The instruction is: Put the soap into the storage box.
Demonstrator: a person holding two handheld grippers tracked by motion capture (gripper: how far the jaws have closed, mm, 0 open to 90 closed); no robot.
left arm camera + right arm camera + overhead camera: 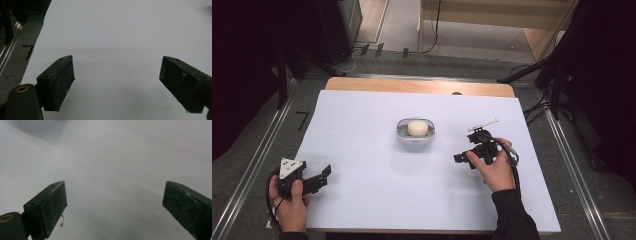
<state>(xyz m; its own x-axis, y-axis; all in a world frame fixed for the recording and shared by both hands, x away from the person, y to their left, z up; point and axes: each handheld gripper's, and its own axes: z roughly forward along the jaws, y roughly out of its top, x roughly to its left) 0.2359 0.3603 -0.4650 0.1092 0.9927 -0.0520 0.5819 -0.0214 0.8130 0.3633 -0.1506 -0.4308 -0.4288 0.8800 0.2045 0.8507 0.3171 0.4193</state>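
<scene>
High view, read left to right: the left gripper [325,174] rests near the front left corner of the white table [362,200], jaws spread wide and empty; the left gripper view confirms bare table between its two pads. At the table's middle sits one small grey dish [415,138] holding one round, cream-coloured bun [417,128], with no marked long axis. To its right, the right gripper [461,159] is held in the right hand [494,169], jaws wide apart with nothing between them, as the right gripper view shows. The dish lies to the left of and slightly beyond this gripper, whose jaws point toward it; the right hand is clearly the nearer, so a reach would probably fall to it. Count: one dish, one bun, two grippers.
</scene>
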